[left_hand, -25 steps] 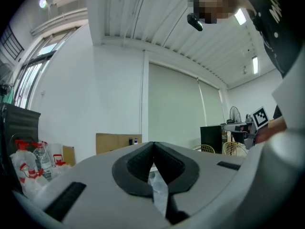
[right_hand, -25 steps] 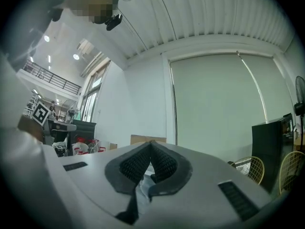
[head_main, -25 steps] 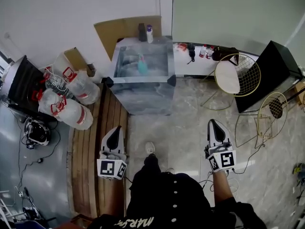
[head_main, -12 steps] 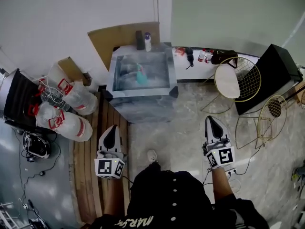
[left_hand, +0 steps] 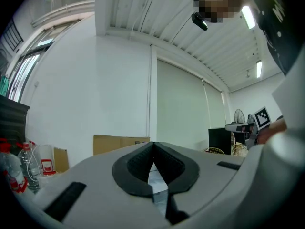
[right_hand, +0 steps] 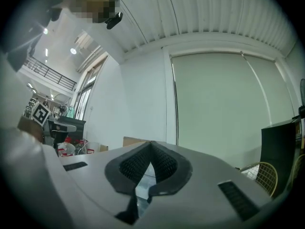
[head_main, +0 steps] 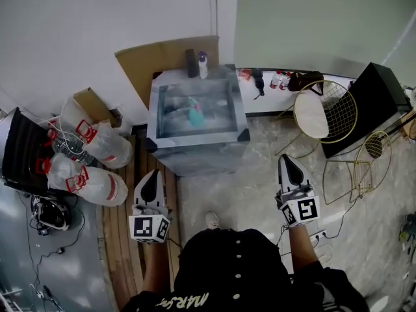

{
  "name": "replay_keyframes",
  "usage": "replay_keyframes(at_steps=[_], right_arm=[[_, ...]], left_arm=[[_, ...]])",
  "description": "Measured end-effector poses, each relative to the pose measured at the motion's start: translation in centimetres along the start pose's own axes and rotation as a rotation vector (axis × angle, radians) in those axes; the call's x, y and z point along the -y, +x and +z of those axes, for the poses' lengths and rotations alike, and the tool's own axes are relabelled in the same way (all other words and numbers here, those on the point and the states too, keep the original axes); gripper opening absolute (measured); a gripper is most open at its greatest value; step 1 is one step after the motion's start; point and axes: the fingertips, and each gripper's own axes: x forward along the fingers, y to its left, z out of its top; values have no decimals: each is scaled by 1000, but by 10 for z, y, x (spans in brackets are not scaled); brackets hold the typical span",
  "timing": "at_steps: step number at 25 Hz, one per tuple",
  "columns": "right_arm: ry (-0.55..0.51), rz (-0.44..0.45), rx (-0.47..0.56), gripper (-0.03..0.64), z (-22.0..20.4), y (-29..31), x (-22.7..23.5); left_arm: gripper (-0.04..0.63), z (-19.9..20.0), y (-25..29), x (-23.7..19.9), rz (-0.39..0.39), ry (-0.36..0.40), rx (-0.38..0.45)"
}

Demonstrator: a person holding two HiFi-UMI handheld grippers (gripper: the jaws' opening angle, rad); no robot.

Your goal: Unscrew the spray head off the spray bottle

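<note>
The left gripper [left_hand: 153, 146] has its jaws clenched together with nothing between them. The right gripper [right_hand: 151, 144] is the same: jaws pressed shut and empty. Both point level toward a glossy grey bench [head_main: 195, 151] and stand well apart from it, one on each side of the person's dark-clothed body. The spray bottle [head_main: 195, 114], teal, is on the bench top. It is too small and blurred by reflections to tell whether it stands or lies, or to make out its spray head. In both gripper views the jaws hide the bottle. A cardboard sheet [head_main: 156, 54] leans behind the bench.
</note>
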Motion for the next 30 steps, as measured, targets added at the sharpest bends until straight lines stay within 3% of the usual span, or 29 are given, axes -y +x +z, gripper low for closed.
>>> replay_keyframes(at_steps=[15, 30], right_arm=[[-7, -30, -20, 12, -16, 78, -8], [20, -31, -49, 12, -43, 102, -6]], left_arm=[[25, -6, 58, -56, -53, 17, -18], [25, -37, 77, -67, -43, -6, -71]])
